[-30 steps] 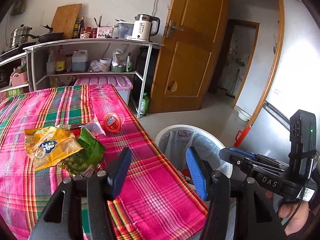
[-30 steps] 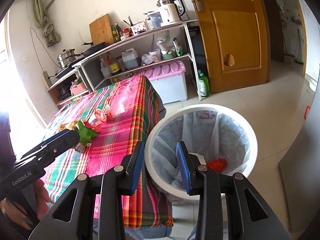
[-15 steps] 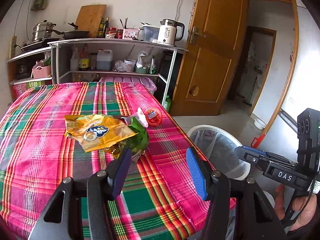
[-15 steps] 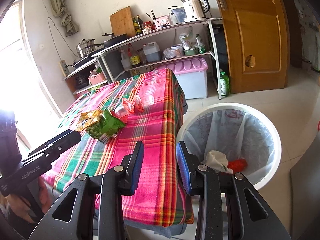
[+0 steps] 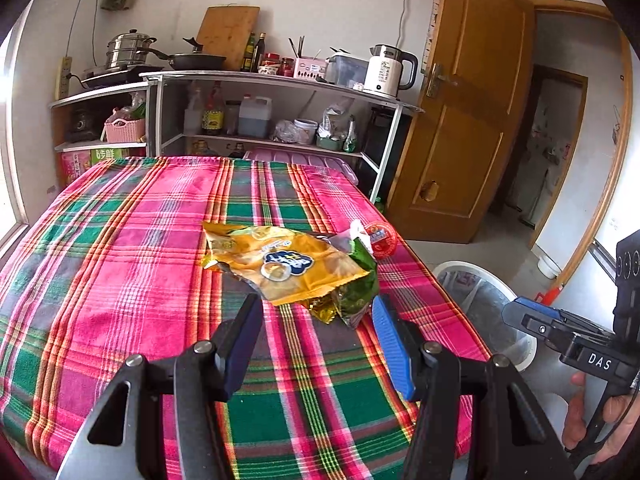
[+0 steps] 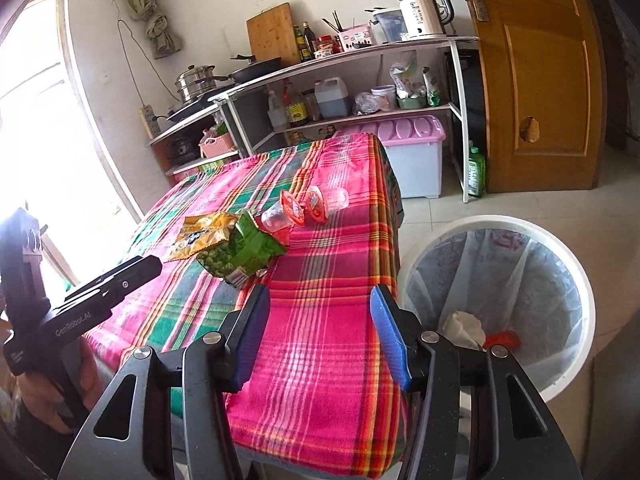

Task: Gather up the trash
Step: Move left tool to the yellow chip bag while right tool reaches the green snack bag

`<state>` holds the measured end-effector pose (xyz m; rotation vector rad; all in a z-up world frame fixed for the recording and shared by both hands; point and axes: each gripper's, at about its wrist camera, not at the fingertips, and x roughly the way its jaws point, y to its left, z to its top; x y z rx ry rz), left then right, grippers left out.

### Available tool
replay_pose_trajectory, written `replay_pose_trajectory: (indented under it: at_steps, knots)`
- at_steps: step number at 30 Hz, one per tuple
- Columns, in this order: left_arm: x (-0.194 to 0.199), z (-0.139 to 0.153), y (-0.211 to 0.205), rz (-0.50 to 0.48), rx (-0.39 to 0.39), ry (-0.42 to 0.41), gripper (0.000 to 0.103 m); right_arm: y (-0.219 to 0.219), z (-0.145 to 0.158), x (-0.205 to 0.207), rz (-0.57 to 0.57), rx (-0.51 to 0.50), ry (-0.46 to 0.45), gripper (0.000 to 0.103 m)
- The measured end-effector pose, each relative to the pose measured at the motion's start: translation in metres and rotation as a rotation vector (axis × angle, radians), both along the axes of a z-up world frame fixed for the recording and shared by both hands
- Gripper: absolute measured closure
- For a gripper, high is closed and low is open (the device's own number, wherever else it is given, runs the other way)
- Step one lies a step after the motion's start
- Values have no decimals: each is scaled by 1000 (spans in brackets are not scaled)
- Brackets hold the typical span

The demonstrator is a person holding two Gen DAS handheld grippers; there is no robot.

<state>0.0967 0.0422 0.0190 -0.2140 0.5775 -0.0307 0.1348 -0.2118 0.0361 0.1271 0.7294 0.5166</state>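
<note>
Right gripper (image 6: pixel 318 324) now spread, yellow packet (image 5: pixel 280 262) lengthwise toward it

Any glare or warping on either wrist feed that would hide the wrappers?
Right wrist view: the window at left is blown out white, but the green snack bag stays readable. Left wrist view: even light, yellow snack bag sharp. Fisheye bends the shelf and door in both.

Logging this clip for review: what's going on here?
A person is clearing snack trash from a plaid-covered table with a tool in each hand. Both the left tool and right tool are open and empty. The yellow wrapper, green wrapper and plastic cups lie on the table; the lined bin beside it holds some trash.
</note>
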Motion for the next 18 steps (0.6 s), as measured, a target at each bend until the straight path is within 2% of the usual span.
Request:
replay_pose_trajectory:
  at_steps: [8, 11, 18]
  knots:
    - [16, -9, 32, 62, -74, 36, 44, 22, -2, 13, 38, -16, 1, 50]
    - [22, -15, 41, 79, -101, 54, 39, 29, -4, 17, 48, -21, 3, 50]
    - [44, -26, 55, 86, -173, 98, 38, 42, -10, 26, 66, -31, 13, 50]
